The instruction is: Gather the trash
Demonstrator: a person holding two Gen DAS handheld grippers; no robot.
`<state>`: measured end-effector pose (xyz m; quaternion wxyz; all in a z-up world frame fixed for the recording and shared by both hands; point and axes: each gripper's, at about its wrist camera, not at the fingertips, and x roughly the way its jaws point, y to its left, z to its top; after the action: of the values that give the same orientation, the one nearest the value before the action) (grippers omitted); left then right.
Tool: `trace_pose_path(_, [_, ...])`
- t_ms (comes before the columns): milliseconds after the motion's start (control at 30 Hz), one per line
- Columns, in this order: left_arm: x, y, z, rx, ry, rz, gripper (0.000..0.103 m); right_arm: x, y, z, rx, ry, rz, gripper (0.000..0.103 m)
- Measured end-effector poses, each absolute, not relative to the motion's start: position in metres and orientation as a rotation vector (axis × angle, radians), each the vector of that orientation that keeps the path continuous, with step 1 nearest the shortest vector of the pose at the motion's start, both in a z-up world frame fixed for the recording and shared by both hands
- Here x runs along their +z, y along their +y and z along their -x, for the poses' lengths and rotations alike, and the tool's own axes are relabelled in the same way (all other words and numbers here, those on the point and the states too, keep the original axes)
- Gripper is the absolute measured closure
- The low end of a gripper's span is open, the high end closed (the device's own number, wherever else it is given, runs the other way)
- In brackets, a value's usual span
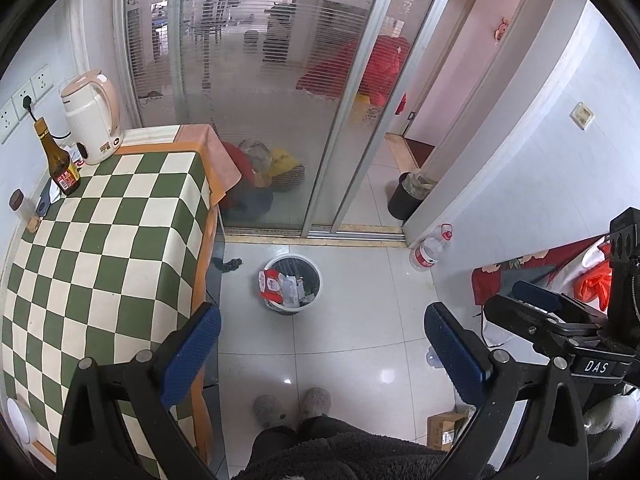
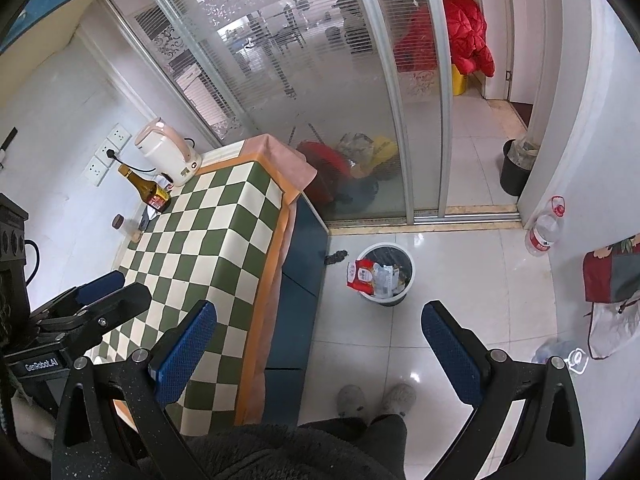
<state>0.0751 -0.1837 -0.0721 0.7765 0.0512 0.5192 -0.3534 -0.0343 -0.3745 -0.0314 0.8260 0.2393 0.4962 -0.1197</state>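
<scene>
A white waste bin [image 1: 316,276] stands on the tiled floor beside the table, holding a red-and-white wrapper [image 1: 272,282] and other scraps; it also shows in the right wrist view [image 2: 406,262]. My left gripper [image 1: 320,344] is open and empty, held high above the floor in front of the bin. My right gripper [image 2: 320,340] is open and empty at about the same height. Each gripper shows at the edge of the other's view. A small dark scrap [image 1: 231,265] lies on the floor by the table's foot [image 2: 337,257].
A table with a green-and-white checked cloth [image 1: 100,248] is at the left, with a kettle [image 1: 92,116], a brown bottle [image 1: 60,160] and a small jar [image 1: 20,204]. Glass sliding doors [image 1: 260,100] are ahead. A black bin [image 1: 406,196], a large water bottle [image 1: 432,248] and bags are at the right.
</scene>
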Motion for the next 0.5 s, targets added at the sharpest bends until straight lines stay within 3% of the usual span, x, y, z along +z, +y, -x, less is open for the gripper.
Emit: trace_pose_path(500, [-0.0738, -0.1914, -0.0683, -0.776, 1.146, -0.089, 0.0, -0.0314, -0.3769, 0.0387, -0.229, 1.061, -0.523, 0.0])
